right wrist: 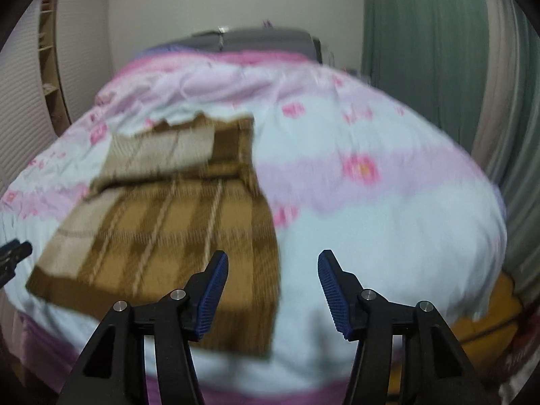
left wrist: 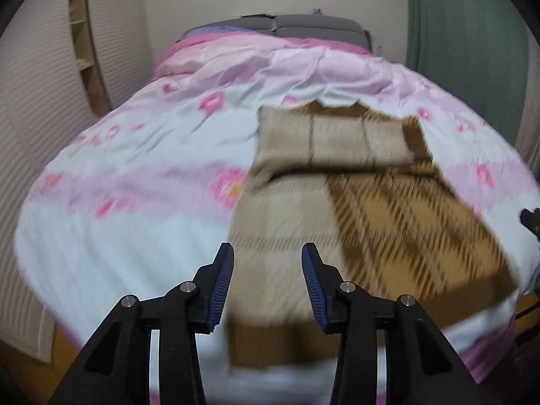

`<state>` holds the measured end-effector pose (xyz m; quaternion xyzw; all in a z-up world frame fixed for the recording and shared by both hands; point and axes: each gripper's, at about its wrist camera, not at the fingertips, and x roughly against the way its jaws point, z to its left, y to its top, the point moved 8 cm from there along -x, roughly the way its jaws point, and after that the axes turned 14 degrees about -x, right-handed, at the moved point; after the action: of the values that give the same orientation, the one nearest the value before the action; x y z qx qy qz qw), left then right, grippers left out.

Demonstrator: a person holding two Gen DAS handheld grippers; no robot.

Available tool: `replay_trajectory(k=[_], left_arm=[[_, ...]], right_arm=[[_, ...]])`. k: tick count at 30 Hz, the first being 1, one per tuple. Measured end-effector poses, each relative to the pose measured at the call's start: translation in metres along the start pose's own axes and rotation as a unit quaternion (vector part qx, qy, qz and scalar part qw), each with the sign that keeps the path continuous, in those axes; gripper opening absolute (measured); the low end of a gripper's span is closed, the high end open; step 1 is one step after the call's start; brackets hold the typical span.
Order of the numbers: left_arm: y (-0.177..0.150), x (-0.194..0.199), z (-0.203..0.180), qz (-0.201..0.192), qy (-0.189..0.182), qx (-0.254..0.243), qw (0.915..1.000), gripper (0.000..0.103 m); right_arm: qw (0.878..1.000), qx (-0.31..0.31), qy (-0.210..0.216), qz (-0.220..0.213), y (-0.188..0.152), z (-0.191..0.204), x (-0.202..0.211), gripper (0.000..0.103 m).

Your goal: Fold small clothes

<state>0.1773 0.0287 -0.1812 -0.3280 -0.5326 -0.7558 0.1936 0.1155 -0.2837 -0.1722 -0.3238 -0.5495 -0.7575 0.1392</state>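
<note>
A brown and beige plaid garment [left wrist: 364, 202] lies flat on the bed, its far end folded back over itself into a beige band [left wrist: 334, 141]. My left gripper [left wrist: 268, 253] hovers above the garment's near left part, jaws apart with nothing between them. The same plaid garment [right wrist: 175, 226] fills the left of the right wrist view. My right gripper [right wrist: 273, 260] hangs over the garment's near right corner and the cover beside it, jaws wide and empty. The tip of the right gripper [left wrist: 531, 219] shows at the frame's right edge, and the left one's tip [right wrist: 13, 253] peeks in from the left.
A pink, white and pale blue flowered duvet [left wrist: 152, 168] covers the bed. Grey pillows [left wrist: 303, 25] lie at the head. A green curtain [right wrist: 422, 50] hangs at the right, a shelf unit [left wrist: 79, 27] stands at the left. Wooden floor [right wrist: 486, 324] shows past the bed's near right corner.
</note>
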Motion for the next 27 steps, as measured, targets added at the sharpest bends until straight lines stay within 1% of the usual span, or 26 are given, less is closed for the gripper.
replay_trajectory(k=[2,3,4,6,8,10,11,13,15,17,19,21,22,23,24,25,26,27], left_arm=[[0.033,-0.019,0.004,-0.016,-0.014,-0.005,0.9998,0.041],[0.054,-0.036,0.007,-0.017,-0.031,-0.004,0.9994,0.041],[0.069,-0.050,0.010,-0.019,-0.048,-0.003,0.9987,0.041],[0.096,-0.080,0.014,-0.018,-0.070,-0.001,0.9974,0.041],[0.117,-0.112,0.017,-0.014,-0.092,-0.005,0.9957,0.041],[0.132,-0.144,0.017,0.002,-0.127,0.000,0.9919,0.041],[0.137,-0.162,0.020,0.012,-0.134,0.006,0.9908,0.041],[0.141,-0.185,0.028,0.022,-0.119,0.011,0.9926,0.041],[0.142,-0.204,0.035,0.034,-0.115,0.015,0.9927,0.041],[0.141,-0.222,0.039,0.044,-0.118,0.016,0.9919,0.041],[0.138,-0.234,0.043,0.053,-0.116,0.015,0.9917,0.041],[0.135,-0.247,0.051,0.063,-0.092,0.015,0.9937,0.041],[0.134,-0.253,0.056,0.066,-0.082,0.019,0.9943,0.045],[0.133,-0.259,0.060,0.068,-0.074,0.024,0.9946,0.047],[0.131,-0.264,0.063,0.070,-0.075,0.033,0.9942,0.049],[0.130,-0.268,0.063,0.070,-0.078,0.039,0.9937,0.050],[0.128,-0.272,0.063,0.069,-0.075,0.041,0.9939,0.052],[0.126,-0.274,0.063,0.067,-0.067,0.037,0.9948,0.056]], right_arm=[[1.000,-0.003,0.022,-0.014,0.029,0.015,-0.015,0.056],[0.999,-0.001,0.031,-0.018,0.043,0.023,-0.025,0.056],[0.999,0.001,0.035,-0.020,0.055,0.031,-0.036,0.056],[0.999,0.009,0.043,-0.025,0.079,0.046,-0.062,0.056],[0.999,0.015,0.037,-0.023,0.101,0.062,-0.096,0.056],[0.999,0.023,0.028,-0.010,0.110,0.073,-0.126,0.056],[0.999,0.029,0.020,0.002,0.115,0.078,-0.146,0.056],[0.999,0.033,0.016,0.022,0.117,0.085,-0.174,0.056],[0.999,0.032,0.011,0.042,0.115,0.085,-0.197,0.056],[0.998,0.030,0.006,0.057,0.116,0.084,-0.219,0.056],[0.997,0.025,0.011,0.069,0.116,0.081,-0.235,0.056],[0.996,0.009,0.022,0.092,0.114,0.078,-0.250,0.056],[0.994,0.001,0.028,0.103,0.112,0.077,-0.258,0.056],[0.993,-0.004,0.033,0.110,0.110,0.077,-0.265,0.056],[0.993,-0.001,0.033,0.113,0.108,0.076,-0.270,0.056],[0.993,0.010,0.029,0.111,0.105,0.077,-0.274,0.052],[0.994,0.022,0.025,0.106,0.102,0.080,-0.277,0.044],[0.994,0.030,0.018,0.106,0.099,0.081,-0.279,0.043]])
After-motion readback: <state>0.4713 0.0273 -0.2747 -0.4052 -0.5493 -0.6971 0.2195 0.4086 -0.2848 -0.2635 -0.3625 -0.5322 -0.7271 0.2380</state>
